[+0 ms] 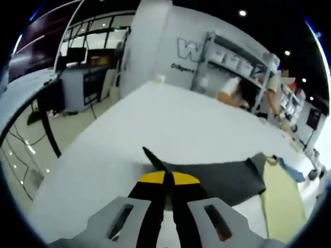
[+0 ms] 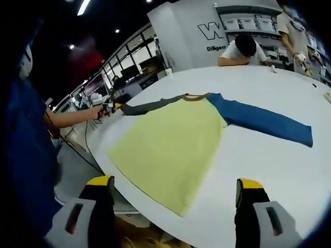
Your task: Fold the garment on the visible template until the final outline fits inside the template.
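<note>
While pinching the cuff of the grey sleeve (image 1: 227, 178) tight in the left gripper (image 1: 164, 178), kept the right gripper (image 2: 176, 186) spread wide and holding nothing, hovering near the hem.

Found the shirt (image 2: 170, 150) lying flat on the white table (image 2: 289, 175), hem right up against the near edge and collar (image 2: 195, 96) toward the far side. Read the long axis as cuff to cuff: grey end out by the left gripper, blue sleeve (image 2: 264, 121) stretched away on the other side. Body pointed hem-first at the right gripper.

Couldn't make out any template outline, so no calling the fit yet.

Biggest worries, just guessing:
- Could've dragged the whole thing off the table by yanking that sleeve sideways, with the hem already at the lip.
- Could've lost the cuff mid-fold, gripping only the very tip.
- Could've bunched the yellow body by folding with nothing pinning it down.
</note>
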`<state>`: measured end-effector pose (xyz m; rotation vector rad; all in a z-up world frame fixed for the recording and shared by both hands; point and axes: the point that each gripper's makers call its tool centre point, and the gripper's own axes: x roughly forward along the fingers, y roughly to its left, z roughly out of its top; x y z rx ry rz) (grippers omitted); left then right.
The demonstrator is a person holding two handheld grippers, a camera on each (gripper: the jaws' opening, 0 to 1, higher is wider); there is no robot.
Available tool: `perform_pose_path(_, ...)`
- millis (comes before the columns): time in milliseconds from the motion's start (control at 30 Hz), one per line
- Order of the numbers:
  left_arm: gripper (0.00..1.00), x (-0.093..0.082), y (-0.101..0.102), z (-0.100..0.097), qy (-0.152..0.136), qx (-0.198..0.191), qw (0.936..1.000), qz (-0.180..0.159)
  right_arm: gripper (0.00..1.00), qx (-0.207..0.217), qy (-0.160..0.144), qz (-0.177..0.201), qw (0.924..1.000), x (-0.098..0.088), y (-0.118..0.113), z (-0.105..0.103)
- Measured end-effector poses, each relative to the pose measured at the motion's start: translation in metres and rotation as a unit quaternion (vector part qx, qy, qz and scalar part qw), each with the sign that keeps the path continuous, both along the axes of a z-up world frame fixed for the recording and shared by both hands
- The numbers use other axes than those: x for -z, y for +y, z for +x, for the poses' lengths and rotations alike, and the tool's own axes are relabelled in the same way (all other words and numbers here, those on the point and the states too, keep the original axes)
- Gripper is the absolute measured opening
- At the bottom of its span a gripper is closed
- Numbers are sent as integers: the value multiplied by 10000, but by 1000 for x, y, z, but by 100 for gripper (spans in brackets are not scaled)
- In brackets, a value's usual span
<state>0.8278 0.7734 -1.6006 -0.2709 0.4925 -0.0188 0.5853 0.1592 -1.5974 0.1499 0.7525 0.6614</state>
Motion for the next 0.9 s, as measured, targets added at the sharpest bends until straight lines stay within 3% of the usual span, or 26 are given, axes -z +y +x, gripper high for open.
perform_pose_path(233,0,-42,-39,15,-280,591,9978,106,97,119,112,139,9998,11,-7,13)
perform_pose_path(333,0,-71,-77,19,-519,985,9938,57,97,173,147,158,9996,16,-11,20)
perform_pose_path(433,0,-81,-98,21,-617,1270,9900,14,96,202,228,179,9994,19,-12,27)
perform_pose_path(533,0,-100,-133,16,-768,1582,9844,-95,96,196,241,190,9993,20,-15,33)
perform_pose_path(667,0,-110,-165,15,-867,1976,9764,-109,96,170,220,113,9995,18,-14,36)
perform_pose_path(800,0,-128,-218,-1,-1017,2500,9628,-148,96,141,188,79,9997,18,-15,39)
perform_pose_path(900,0,-134,-237,-4,-1034,2726,9564,-195,95,117,183,27,9998,19,-17,40)
